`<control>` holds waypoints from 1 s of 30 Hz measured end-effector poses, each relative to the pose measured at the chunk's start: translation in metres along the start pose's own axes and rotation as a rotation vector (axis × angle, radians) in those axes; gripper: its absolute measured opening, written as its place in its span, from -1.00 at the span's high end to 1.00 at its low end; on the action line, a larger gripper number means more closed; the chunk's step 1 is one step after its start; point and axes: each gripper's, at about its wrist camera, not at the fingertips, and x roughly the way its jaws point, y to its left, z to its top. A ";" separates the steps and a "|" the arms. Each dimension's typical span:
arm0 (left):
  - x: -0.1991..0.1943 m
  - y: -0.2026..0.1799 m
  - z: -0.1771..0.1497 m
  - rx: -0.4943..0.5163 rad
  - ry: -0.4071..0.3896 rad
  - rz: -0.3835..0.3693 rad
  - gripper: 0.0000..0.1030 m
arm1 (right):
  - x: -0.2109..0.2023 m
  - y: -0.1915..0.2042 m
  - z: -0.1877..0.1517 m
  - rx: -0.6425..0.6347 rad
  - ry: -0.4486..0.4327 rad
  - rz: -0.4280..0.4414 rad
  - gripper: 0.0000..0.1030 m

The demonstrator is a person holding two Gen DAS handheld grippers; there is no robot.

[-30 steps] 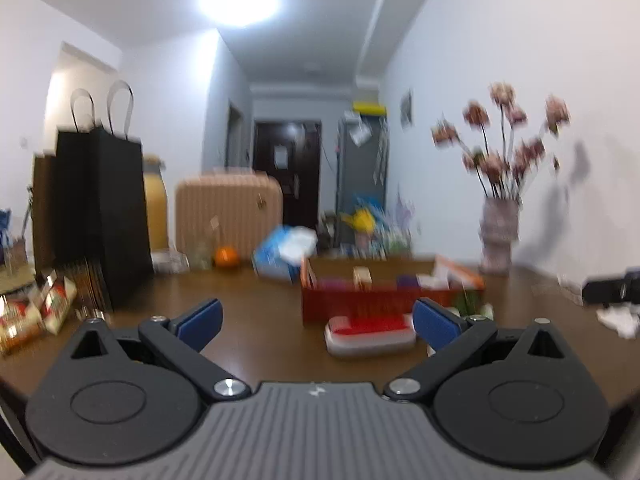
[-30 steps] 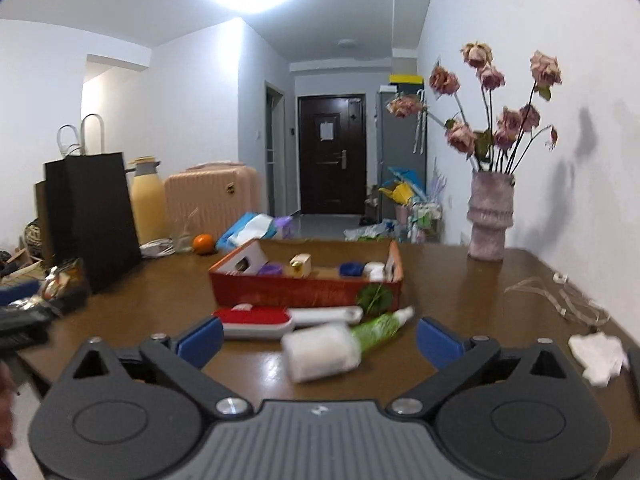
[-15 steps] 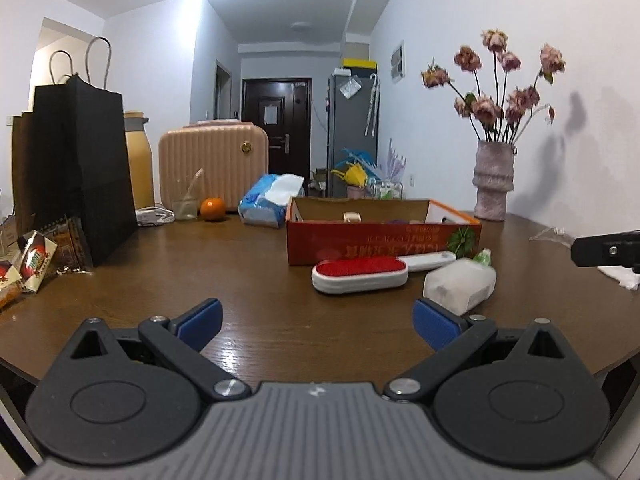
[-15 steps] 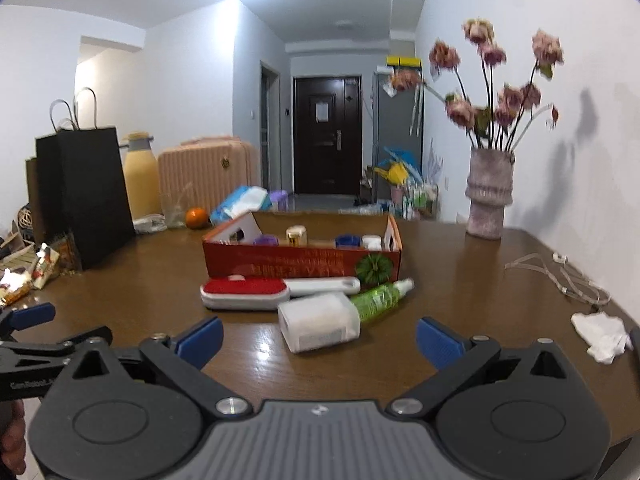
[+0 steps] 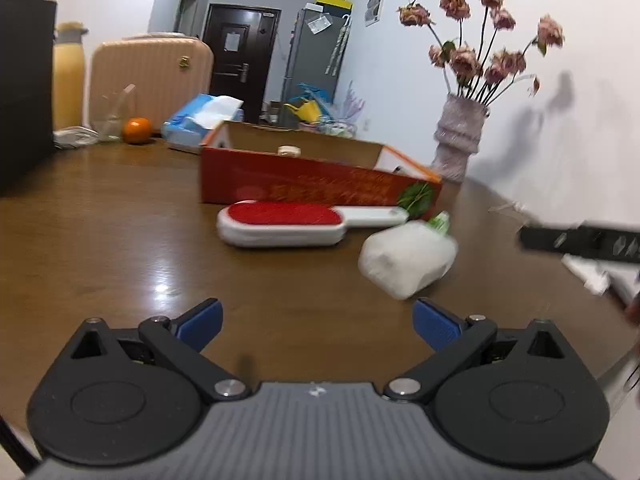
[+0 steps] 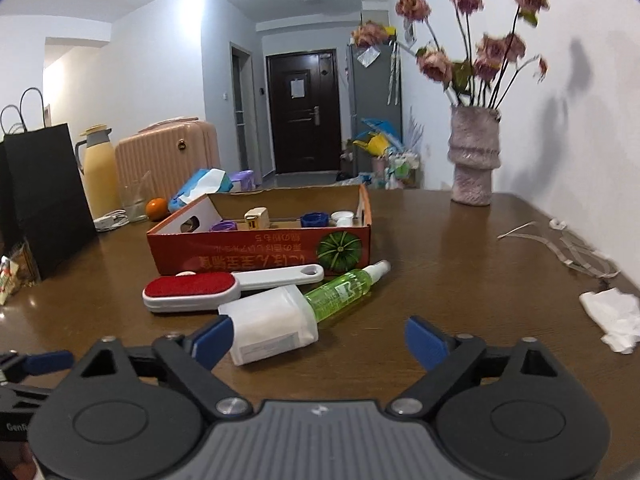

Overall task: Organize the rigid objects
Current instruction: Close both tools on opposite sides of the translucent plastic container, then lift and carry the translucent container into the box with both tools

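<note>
The white plastic container (image 6: 272, 326) lies on its side on the brown surface (image 6: 460, 264), just in front of the orange cardboard box (image 6: 260, 250). A red lint brush (image 6: 192, 289) and a green spray bottle (image 6: 346, 286) lie between container and box. The right tongs (image 6: 318, 338) are closing, the container partly between them, pads not pressing it. The left tongs (image 5: 318, 326) gape open, empty.
</note>
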 end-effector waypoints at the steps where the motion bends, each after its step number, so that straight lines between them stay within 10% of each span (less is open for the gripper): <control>1: 0.006 -0.002 0.004 -0.007 0.000 -0.014 -1.00 | 0.007 -0.003 0.002 0.016 0.013 0.012 -0.68; 6: 0.041 -0.016 0.023 -0.062 0.028 -0.099 -0.87 | 0.046 -0.012 0.010 0.065 0.067 0.046 -0.44; 16: 0.102 0.002 0.035 -0.306 0.149 -0.245 0.06 | 0.115 -0.015 0.019 0.139 0.164 0.149 0.25; 30: 0.094 0.048 0.030 -0.399 0.159 -0.293 0.25 | 0.124 0.003 0.012 0.260 0.284 0.375 0.30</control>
